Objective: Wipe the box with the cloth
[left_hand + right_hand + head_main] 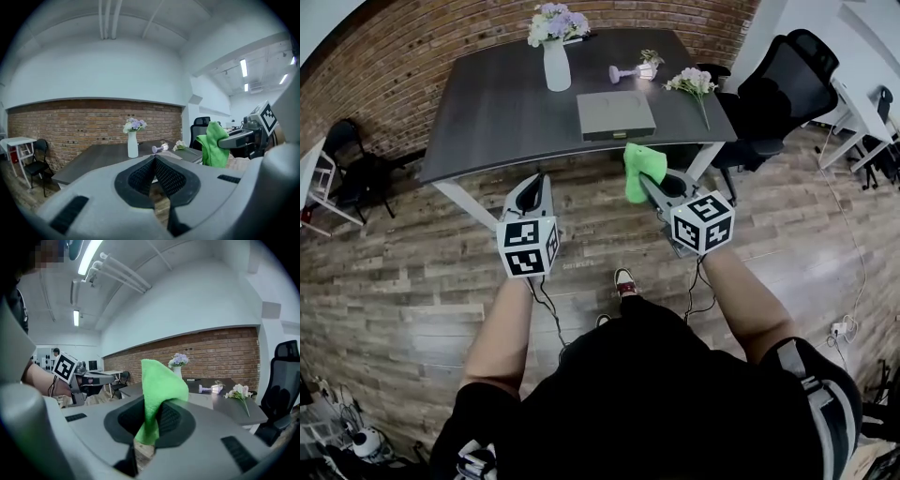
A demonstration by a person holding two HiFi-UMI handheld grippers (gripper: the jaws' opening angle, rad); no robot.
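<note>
left gripper (540,180): jaws pressed together, nothing between them, held over the wood floor short of the table (487,112). right gripper (649,184): jaws clamped on green cloth (639,169), at the table's near edge. grey box (616,114): flat on the table by that edge, apart from the cloth. beyond: white vase (556,66) with flowers; small lilac item (628,72), perhaps a lamp.

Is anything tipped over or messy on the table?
Yes. A small purple lamp-like thing lies on its side behind the box, and a flower sprig lies loose on the table. The vase stands upright.
</note>
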